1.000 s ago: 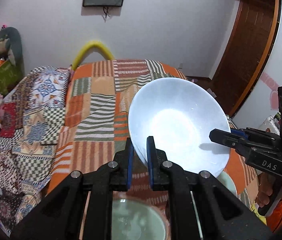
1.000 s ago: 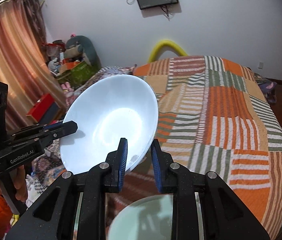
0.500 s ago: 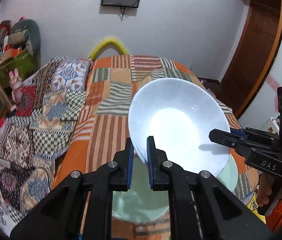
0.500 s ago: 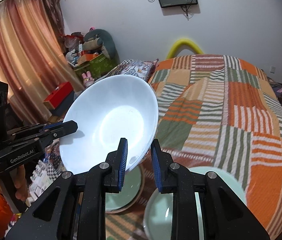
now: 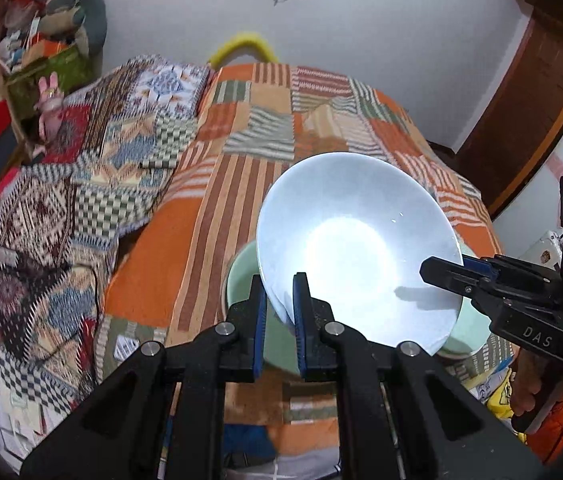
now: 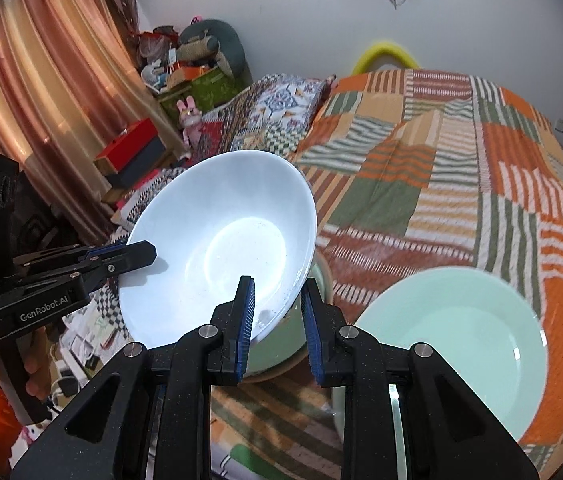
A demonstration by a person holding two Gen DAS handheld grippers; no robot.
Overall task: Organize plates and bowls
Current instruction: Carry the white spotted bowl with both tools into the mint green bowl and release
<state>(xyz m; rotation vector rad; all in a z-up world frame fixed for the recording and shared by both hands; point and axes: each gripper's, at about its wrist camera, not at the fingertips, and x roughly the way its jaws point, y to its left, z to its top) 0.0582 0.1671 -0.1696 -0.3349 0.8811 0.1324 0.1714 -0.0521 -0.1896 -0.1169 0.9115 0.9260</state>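
Note:
A large white bowl (image 5: 357, 248) (image 6: 221, 248) hangs tilted above the bed, held by both grippers at opposite sides of its rim. My left gripper (image 5: 279, 312) is shut on the near rim in the left wrist view. My right gripper (image 6: 277, 312) is shut on the rim's other side. Each gripper shows in the other's view, the right gripper (image 5: 441, 274) at the right and the left gripper (image 6: 137, 254) at the left. Under the white bowl sits a pale green bowl (image 5: 241, 280) (image 6: 297, 344), mostly hidden. A pale green plate (image 6: 453, 340) lies beside it on the bedspread.
The orange striped patchwork bedspread (image 5: 281, 120) (image 6: 441, 152) covers the bed. A patterned quilt (image 5: 81, 184) hangs off its left side. Boxes and soft toys (image 6: 185, 64) are piled by the curtain (image 6: 41, 80). A wooden door (image 5: 529, 112) stands at the right. Papers litter the floor (image 5: 5, 392).
Both grippers carried the white bowl down and back toward the bed's near end. The green bowl and green plate beneath it have come into fuller view.

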